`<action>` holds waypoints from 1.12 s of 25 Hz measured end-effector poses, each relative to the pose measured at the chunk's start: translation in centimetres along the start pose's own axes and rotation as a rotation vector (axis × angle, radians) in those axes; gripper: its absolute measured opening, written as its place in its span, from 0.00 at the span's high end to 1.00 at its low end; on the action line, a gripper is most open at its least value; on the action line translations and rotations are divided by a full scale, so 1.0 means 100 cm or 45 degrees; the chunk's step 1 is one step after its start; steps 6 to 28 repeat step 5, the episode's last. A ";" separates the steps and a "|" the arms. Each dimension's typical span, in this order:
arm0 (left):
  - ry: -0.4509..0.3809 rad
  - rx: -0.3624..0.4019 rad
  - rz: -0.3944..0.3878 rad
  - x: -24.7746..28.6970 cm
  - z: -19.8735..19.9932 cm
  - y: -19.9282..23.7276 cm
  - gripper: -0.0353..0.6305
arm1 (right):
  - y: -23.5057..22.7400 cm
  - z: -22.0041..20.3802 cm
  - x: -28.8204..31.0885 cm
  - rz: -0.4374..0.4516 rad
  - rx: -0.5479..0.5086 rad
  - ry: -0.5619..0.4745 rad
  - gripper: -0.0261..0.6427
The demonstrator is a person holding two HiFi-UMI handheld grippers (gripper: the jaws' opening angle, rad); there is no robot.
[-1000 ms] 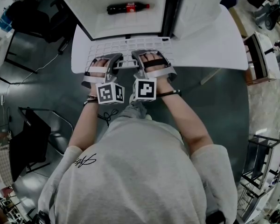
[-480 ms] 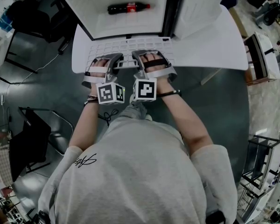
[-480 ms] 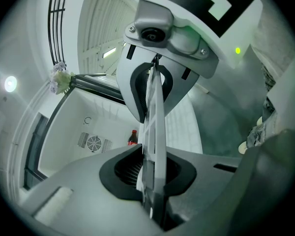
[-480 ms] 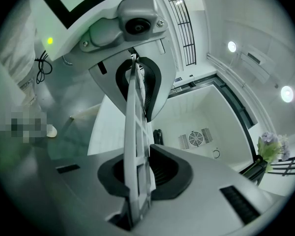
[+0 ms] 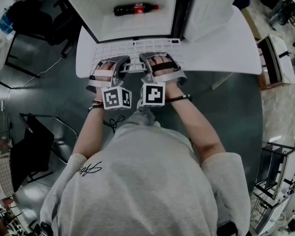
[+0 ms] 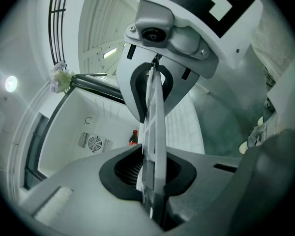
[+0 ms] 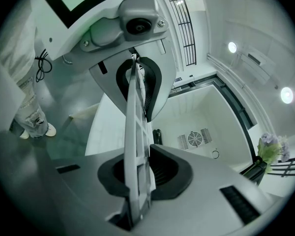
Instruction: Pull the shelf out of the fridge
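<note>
The white grid shelf [image 5: 137, 49] sticks out of the open fridge [image 5: 123, 14] toward the person. My left gripper [image 5: 119, 67] is shut on the shelf's front edge at the left, and the thin white shelf edge [image 6: 155, 132] runs between its pads. My right gripper [image 5: 146, 65] is shut on the same edge just to the right, with the shelf edge [image 7: 136, 141] clamped between its jaws. A cola bottle [image 5: 135, 8] lies on its side on the fridge floor behind the shelf; it also shows as a small cola bottle [image 6: 133, 137] in the left gripper view.
The open fridge door [image 5: 221, 38] spreads to the right. A fan grille [image 7: 194, 139] sits on the fridge's back wall. A black chair [image 5: 34, 146] stands at the left, a cart [image 5: 275, 63] at the right. The person's legs and shoe [image 7: 37, 127] are below.
</note>
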State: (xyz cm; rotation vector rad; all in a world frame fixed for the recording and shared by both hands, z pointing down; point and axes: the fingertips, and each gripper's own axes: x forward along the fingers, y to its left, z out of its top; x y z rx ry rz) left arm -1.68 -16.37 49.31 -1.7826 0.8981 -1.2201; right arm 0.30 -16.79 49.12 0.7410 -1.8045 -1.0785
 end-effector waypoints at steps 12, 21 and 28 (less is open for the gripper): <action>-0.004 0.001 0.023 0.002 -0.002 0.001 0.89 | -0.001 0.001 0.001 -0.002 0.007 -0.005 0.90; -0.004 0.001 0.023 0.002 -0.002 0.001 0.89 | -0.001 0.001 0.001 -0.002 0.007 -0.005 0.90; -0.004 0.001 0.023 0.002 -0.002 0.001 0.89 | -0.001 0.001 0.001 -0.002 0.007 -0.005 0.90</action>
